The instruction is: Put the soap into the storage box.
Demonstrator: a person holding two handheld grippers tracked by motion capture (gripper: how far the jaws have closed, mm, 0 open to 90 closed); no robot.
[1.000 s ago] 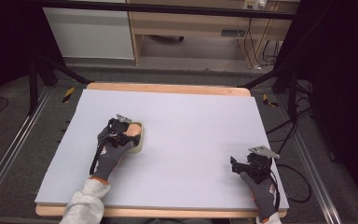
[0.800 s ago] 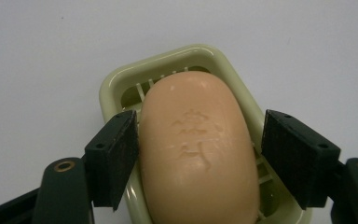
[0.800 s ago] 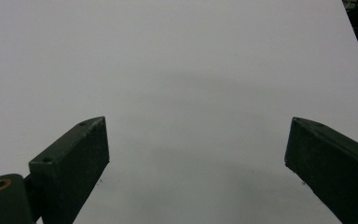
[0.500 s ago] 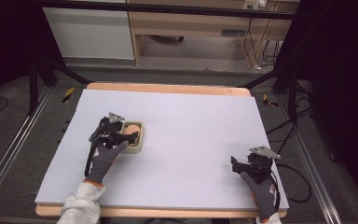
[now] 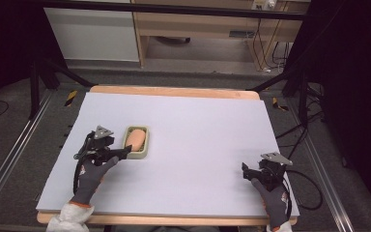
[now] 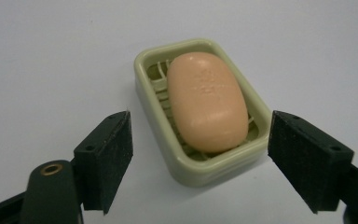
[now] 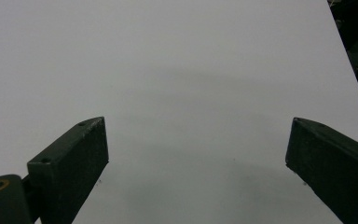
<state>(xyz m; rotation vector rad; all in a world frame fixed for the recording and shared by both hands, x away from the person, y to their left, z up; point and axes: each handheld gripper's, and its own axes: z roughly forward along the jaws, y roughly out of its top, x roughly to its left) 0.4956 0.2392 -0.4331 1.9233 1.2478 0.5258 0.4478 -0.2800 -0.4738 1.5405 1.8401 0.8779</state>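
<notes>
Seemingly nothing gripped: we see soap [image 6: 207,101] lying in soap dish [image 6: 186,168] at tabletop [image 5: 198,125] 9 o'clock, left gripper [image 6: 200,163] jaws spread short of it; right gripper [image 7: 198,172] jaws spread, idle at 4 o'clock.

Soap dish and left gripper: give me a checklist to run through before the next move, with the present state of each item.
1. Left gripper open: ok, its jaws stand wide apart.
2. Jaws apart from the soap dish: ok, a gap shows on both sides in the left gripper view.
3. Soap seated in the dish: ok, the peach bar lies flat inside the rim.
4. Dish lined up between the jaws: not ok, it sits turned at an angle to them.
5. Right gripper out of the way: ok, open, at the table's near right corner.
6. Jaw opening wider than the dish: cannot tell.
</notes>
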